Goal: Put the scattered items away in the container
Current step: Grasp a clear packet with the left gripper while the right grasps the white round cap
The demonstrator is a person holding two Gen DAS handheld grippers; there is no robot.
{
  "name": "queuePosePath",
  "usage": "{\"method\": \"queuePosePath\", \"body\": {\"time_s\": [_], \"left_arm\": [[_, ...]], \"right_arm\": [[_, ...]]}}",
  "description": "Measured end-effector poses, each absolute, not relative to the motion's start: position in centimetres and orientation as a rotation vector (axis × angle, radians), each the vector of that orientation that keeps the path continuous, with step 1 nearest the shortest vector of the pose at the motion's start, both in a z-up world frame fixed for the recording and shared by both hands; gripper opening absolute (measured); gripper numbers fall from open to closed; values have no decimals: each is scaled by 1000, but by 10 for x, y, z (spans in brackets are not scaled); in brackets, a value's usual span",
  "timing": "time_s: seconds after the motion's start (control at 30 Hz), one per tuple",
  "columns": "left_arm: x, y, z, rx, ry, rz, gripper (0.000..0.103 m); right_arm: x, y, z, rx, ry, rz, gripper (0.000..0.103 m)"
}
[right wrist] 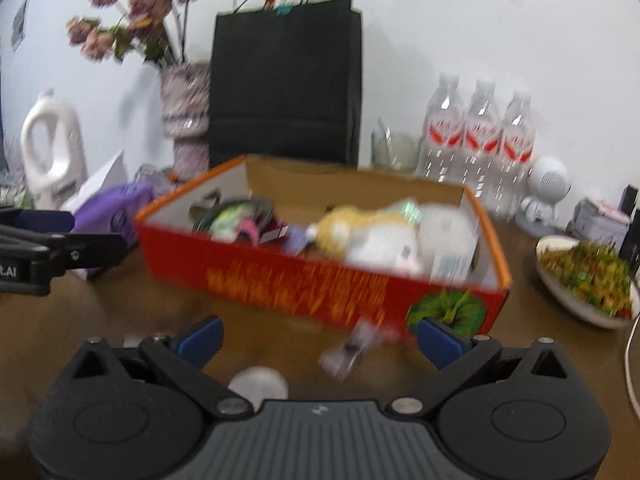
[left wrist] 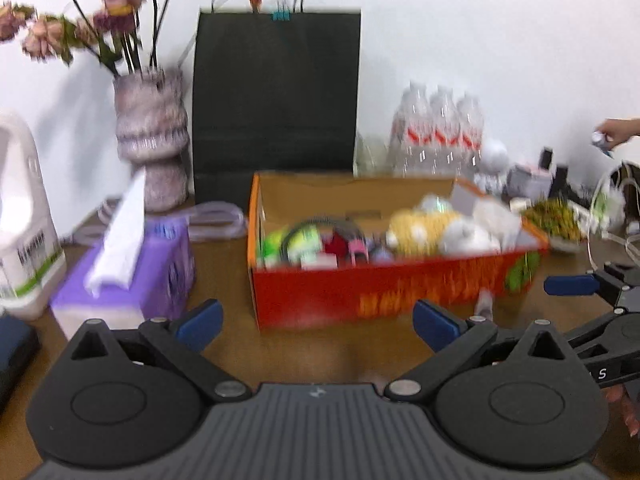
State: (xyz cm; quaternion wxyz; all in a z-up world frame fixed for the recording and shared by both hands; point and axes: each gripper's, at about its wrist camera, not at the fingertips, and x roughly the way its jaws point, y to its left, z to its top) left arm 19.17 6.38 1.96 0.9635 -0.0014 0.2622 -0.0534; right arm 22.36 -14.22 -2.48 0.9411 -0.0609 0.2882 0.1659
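A red cardboard box (left wrist: 372, 296) (right wrist: 280, 276) with an orange rim stands on the brown table, holding a yellow plush (left wrist: 416, 232) (right wrist: 340, 224), a white plush (right wrist: 384, 248) and several small items. My left gripper (left wrist: 318, 326) is open just in front of the box, with nothing between its pads. My right gripper (right wrist: 320, 342) is open near the box's front right corner. On the table between its fingers lies a small blurred pale packet (right wrist: 348, 354) (left wrist: 484, 302). A round white item (right wrist: 258, 386) lies close to the right gripper's base.
Behind the box stand a black paper bag (left wrist: 276, 92), a vase of dried flowers (left wrist: 152, 140) and water bottles (right wrist: 480, 136). A purple tissue box (left wrist: 124, 276) and white jug (left wrist: 24, 216) are on the left. A plate of food (right wrist: 588, 276) sits right. A person's hand (left wrist: 616, 132) is far right.
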Motion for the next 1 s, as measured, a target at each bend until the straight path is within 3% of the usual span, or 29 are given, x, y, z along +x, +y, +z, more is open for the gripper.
{"method": "queuePosePath", "body": {"time_s": [0.3,0.37,0.47,0.5,0.6,0.63,0.73,0.8,1.0], "left_arm": [[190,53,-18,44,626,-132,101],[193,51,-22,52,638,-146,99],[200,52,-29,37,661,-153,88],[202,52,-31,32,673,-155,79],[201,49,-34,76,661,-175,63],[200,48,-33,71,661,-193,50],[196,46,-32,77,650,-199,25],[196,46,-31,70,648,-195,20],[195,48,-28,42,639,-176,20]], "right_arm": [[209,-119,-55,-224,628,327,101],[209,-119,-57,-213,636,341,94],[212,-120,-58,-194,641,350,93],[213,-120,-58,-190,642,354,91],[215,-124,-57,-153,648,386,73],[216,-125,-57,-139,650,400,65],[214,-124,-55,-136,642,417,38],[213,-122,-55,-145,639,421,38],[215,-120,-53,-140,635,438,38]]}}
